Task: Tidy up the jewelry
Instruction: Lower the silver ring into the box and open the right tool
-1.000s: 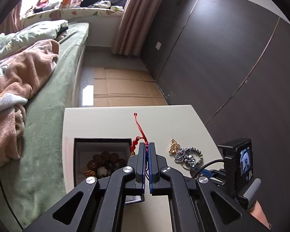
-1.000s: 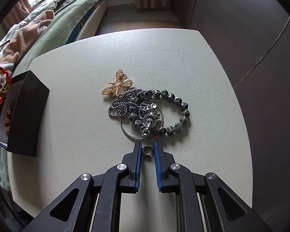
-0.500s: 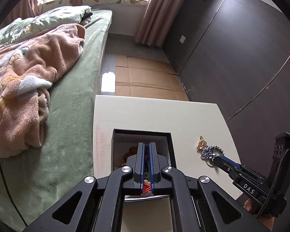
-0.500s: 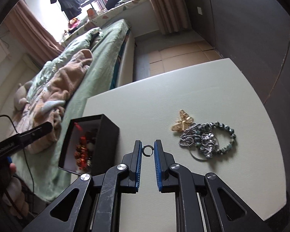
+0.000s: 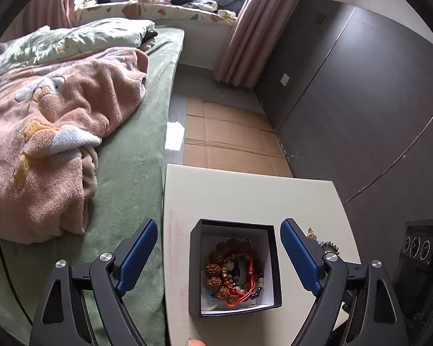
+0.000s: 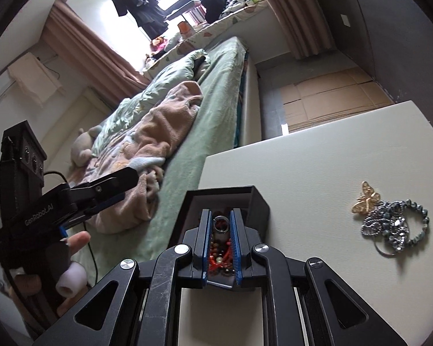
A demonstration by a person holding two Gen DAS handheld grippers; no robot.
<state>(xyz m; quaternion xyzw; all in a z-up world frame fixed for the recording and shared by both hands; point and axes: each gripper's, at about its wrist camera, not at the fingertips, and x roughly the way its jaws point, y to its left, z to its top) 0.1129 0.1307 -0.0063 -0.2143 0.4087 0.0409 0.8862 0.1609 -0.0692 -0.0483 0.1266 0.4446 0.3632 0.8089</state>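
Right tool holds a ring over the jewelry box; left tool spread wide.

The right tool (image 6: 220, 225) pinches a small silver metal ring (image 6: 220, 221) between its blue pads, directly above the open black square box with white lining (image 5: 194, 271), which sits on the pale cream counter (image 5: 251, 196) near its bed-side edge. Inside lie brown seed beads and a red cord bracelet (image 5: 246, 276). The left tool (image 5: 219, 245) gapes wide and empty, its fingers flanking the box. A gold butterfly brooch (image 6: 366, 200) touches a tangle of dark beaded bracelets and silver chain (image 6: 395, 226), well apart from the box.
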